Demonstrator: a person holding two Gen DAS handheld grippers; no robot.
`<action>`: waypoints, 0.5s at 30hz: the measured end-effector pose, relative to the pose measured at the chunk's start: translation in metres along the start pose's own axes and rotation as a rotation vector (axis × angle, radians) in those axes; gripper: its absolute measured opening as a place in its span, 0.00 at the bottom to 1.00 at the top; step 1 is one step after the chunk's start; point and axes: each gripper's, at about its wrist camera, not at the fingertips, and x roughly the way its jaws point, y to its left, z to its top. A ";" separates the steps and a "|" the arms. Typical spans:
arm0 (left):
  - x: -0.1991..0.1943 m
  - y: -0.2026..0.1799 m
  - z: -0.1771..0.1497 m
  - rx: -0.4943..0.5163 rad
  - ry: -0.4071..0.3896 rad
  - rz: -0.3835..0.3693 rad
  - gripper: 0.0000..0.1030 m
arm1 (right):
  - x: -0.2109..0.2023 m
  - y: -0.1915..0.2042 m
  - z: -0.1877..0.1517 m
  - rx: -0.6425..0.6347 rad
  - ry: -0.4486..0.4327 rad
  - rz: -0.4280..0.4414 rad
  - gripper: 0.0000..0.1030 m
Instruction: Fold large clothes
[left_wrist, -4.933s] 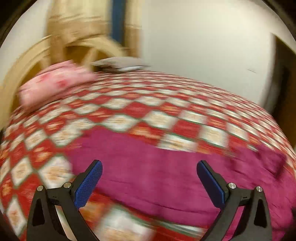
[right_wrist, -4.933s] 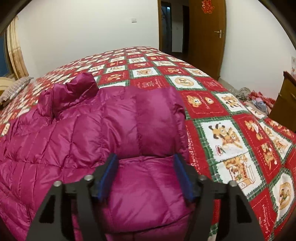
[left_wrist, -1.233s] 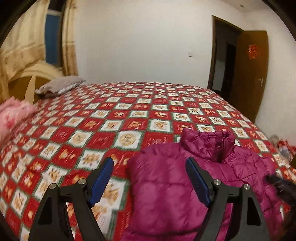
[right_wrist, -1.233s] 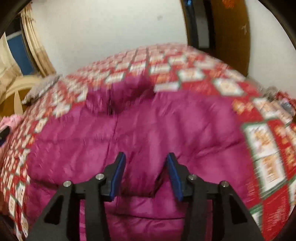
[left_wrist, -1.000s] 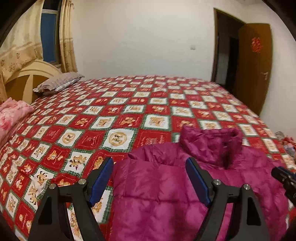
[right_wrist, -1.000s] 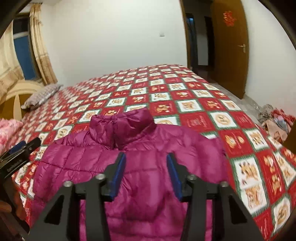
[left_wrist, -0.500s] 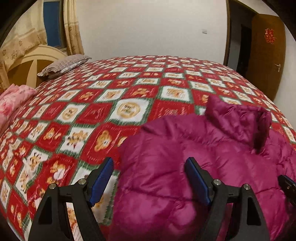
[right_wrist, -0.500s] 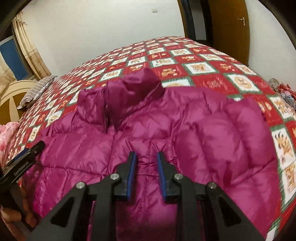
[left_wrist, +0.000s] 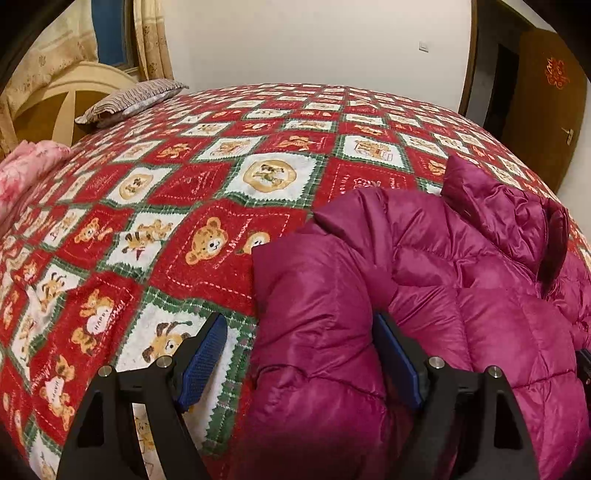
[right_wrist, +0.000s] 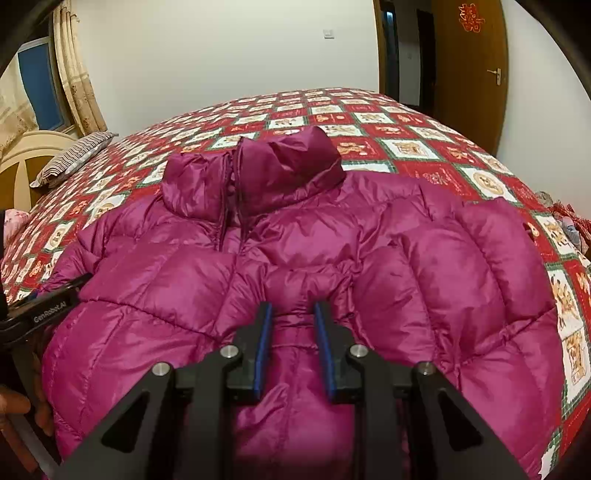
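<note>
A magenta puffer jacket (right_wrist: 295, 236) lies front up on the red patchwork bedspread (left_wrist: 207, 184), collar (right_wrist: 258, 173) at the far end, both sleeves folded in over the chest. My right gripper (right_wrist: 293, 306) is low over the middle of the jacket, shut on a puckered fold of its fabric. My left gripper (left_wrist: 299, 321) straddles the jacket's left folded edge (left_wrist: 314, 295); it is open wide. Its right finger (left_wrist: 397, 354) presses into the padding and its left finger (left_wrist: 203, 354) hangs over the bedspread, clear of the jacket. The left gripper (right_wrist: 48, 310) also shows at the left edge of the right wrist view.
A striped pillow (left_wrist: 129, 99) and pink bedding (left_wrist: 26, 166) lie by the cream headboard (left_wrist: 55, 107) at the far left. A brown door (right_wrist: 469, 70) stands behind the bed. A heap of clothes (right_wrist: 569, 218) lies on the floor to the right. A hand (right_wrist: 14, 406) holds the left tool.
Both grippers have come down onto the jacket. The right gripper's jaws narrowed onto a fold at the middle. The left gripper settled astride the left edge, still wide.
</note>
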 end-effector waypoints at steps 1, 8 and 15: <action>0.000 -0.002 -0.001 0.006 -0.002 0.008 0.80 | 0.000 0.000 0.000 0.000 0.001 -0.001 0.27; -0.001 -0.003 -0.001 0.011 -0.006 0.021 0.80 | -0.037 0.004 0.005 -0.094 -0.048 -0.069 0.27; -0.012 -0.004 0.001 0.025 -0.025 0.026 0.80 | -0.012 -0.013 -0.012 -0.039 0.021 0.001 0.27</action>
